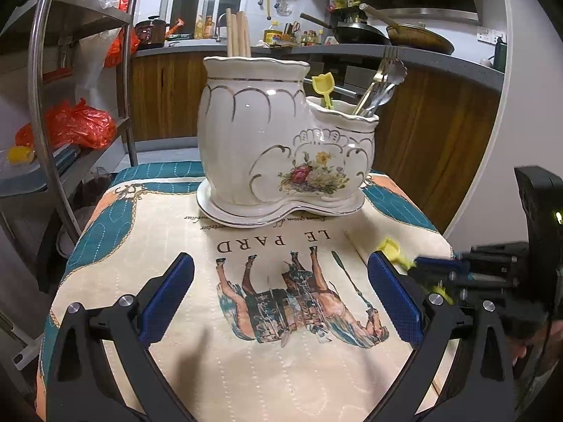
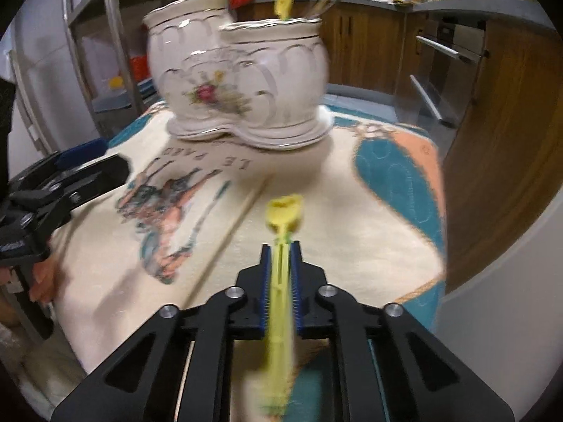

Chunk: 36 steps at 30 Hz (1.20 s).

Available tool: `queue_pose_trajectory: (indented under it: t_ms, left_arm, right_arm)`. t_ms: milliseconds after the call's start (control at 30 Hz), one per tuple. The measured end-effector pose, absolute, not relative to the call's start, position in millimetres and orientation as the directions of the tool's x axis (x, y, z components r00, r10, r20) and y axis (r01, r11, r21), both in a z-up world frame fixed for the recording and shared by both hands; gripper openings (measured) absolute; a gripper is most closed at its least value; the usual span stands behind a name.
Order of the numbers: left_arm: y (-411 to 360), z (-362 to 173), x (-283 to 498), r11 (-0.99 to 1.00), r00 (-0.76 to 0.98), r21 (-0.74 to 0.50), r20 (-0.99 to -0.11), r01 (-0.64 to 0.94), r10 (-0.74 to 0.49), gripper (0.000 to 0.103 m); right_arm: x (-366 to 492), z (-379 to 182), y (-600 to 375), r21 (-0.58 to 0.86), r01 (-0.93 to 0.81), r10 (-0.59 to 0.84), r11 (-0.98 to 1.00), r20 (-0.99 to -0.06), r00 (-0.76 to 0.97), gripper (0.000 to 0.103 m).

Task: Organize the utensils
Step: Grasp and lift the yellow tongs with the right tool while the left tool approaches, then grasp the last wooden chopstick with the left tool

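Note:
A white ceramic boot-shaped utensil holder (image 1: 281, 147) stands at the far side of the table; it also shows in the right wrist view (image 2: 239, 81). Its tall part holds wooden chopsticks (image 1: 238, 33). Its low part holds a yellow plastic utensil (image 1: 324, 89), a fork and spoons (image 1: 381, 81). My right gripper (image 2: 280, 246) is shut on a second yellow plastic utensil (image 2: 283, 214), held above the cloth, head toward the holder. It shows at the right in the left wrist view (image 1: 390, 249). My left gripper (image 1: 281, 277) is open and empty above the cloth. A chopstick (image 2: 232, 225) lies on the cloth.
The table wears a printed cloth (image 1: 246, 351) with a horse picture. A metal shelf rack (image 1: 70, 105) with red bags stands at the left. A kitchen counter (image 1: 352, 49) with pans and bottles runs behind. Wooden cabinets and an oven (image 2: 450, 70) are at the right.

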State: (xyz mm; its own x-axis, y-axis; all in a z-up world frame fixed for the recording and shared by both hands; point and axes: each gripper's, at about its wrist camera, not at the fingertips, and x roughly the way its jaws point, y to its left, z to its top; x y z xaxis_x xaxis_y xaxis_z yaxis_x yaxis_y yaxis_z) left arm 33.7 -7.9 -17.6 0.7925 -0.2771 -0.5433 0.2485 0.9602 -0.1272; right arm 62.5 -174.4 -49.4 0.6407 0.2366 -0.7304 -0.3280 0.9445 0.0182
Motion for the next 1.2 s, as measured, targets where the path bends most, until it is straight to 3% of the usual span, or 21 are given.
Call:
queue_pose_trajectory:
  t_ms: [200,267,333,467,567,700,767,833,1000,1200]
  left_arm:
    - [-14.3,-19.9,35.5,0.953,0.768,-0.133,-0.566,0.273,-0.299,0.097]
    - [-18.0,-20.4,36.7,0.950,0.755,-0.138,-0.580,0.279,-0.306,0.097]
    - [-20.6,-20.6,37.3,0.947,0.746,-0.141,-0.588,0.287,-0.314,0.096]
    - [-36.2,-20.6,37.8,0.934,0.699,-0.149,-0.628,0.324,-0.342,0.090]
    - [-54.6,-23.0,36.8,0.919,0.640,-0.144,-0.678,0.367,-0.362,0.079]
    - [-79.5,-27.3,37.3,0.899,0.570,-0.150,-0.727,0.411,-0.383,0.054]
    - [-90.0,-29.3,39.2,0.901,0.563,-0.122,-0.744,0.416,-0.360,0.050]
    - [-101.3,-34.0,41.5,0.902,0.542,-0.098,-0.770,0.421,-0.337,0.031]
    - [-120.2,-39.7,44.5,0.915,0.560,0.003,-0.791,0.404,-0.245,0.019]
    - [-117.0,-39.9,52.4,0.923,0.561,0.011,-0.797,0.384,-0.224,0.012]
  right_arm:
    - [76.3,-51.9,-197.9,0.044,-0.304,0.232,0.952,-0.751,0.618,0.011]
    - [76.6,-53.4,-195.0,0.028,-0.314,0.228,0.949,-0.751,0.620,0.019]
    - [78.7,-53.9,-191.1,-0.003,-0.323,0.213,0.946,-0.746,0.631,0.019]
    - [79.5,-51.2,-198.9,0.030,-0.310,0.231,0.950,-0.734,0.639,0.011]
    - [78.9,-40.2,-217.8,0.095,-0.267,0.257,0.959,-0.690,0.677,0.011]
    - [78.0,-33.9,-228.9,0.148,-0.247,0.282,0.958,-0.661,0.695,0.011]
    - [76.6,-33.3,-228.7,0.154,-0.251,0.288,0.956,-0.655,0.698,0.011]
    - [74.2,-31.7,-226.1,0.149,-0.261,0.294,0.954,-0.649,0.702,0.011]
    - [67.0,-27.0,-220.3,0.119,-0.279,0.290,0.953,-0.628,0.722,0.011]
    - [60.3,-19.4,-220.6,0.140,-0.303,0.326,0.943,-0.582,0.745,0.011]
